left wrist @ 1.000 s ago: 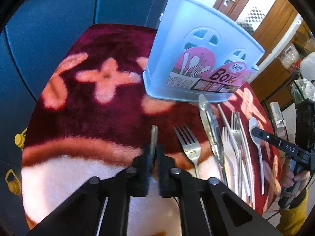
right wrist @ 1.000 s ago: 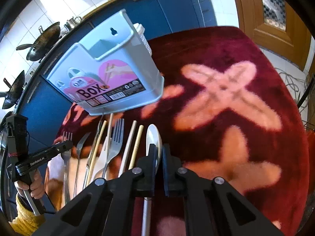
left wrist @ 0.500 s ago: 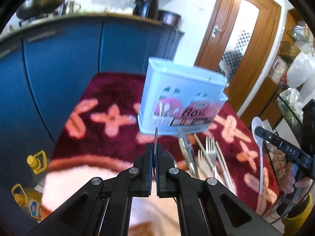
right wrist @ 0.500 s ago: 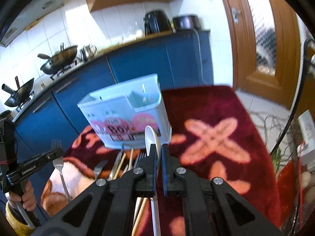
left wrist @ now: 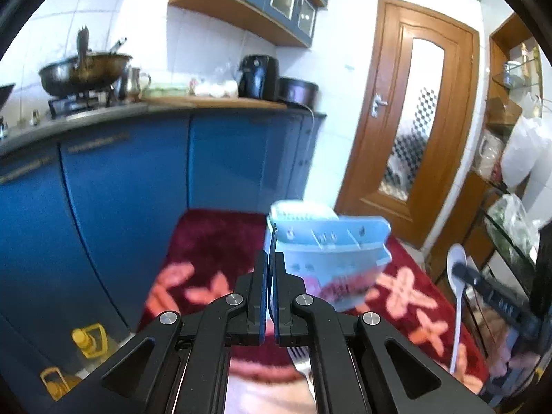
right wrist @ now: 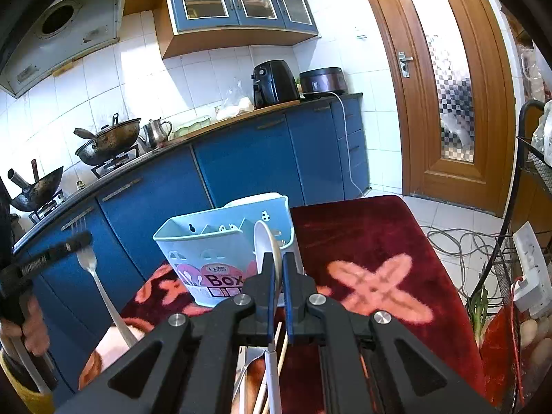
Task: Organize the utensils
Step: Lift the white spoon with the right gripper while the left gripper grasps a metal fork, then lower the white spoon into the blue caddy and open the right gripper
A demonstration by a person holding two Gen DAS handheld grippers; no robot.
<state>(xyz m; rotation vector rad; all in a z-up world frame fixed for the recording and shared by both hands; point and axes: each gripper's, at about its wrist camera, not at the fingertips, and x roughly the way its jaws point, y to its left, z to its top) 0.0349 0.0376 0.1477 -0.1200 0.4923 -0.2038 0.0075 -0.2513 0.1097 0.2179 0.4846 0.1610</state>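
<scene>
Two grippers aloft: one fork (right wrist: 90, 266), one spoon (right wrist: 264, 241).

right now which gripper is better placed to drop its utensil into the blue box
Right, probably. The right gripper holds the white spoon upright directly before the light blue plastic utensil box. The left gripper, clamping the steel fork, lines up with the box's left edge.

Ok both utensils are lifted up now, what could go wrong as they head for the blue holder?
1. The left claw grips its fork near the head, so the long handle hangs free and could pivot or slip.
2. The right claw pinches the white spoon just below its bowl; same risk.
3. The blue holder looks light with narrow compartments; a misaligned utensil may catch the rim and tip it on the soft red cloth.
</scene>
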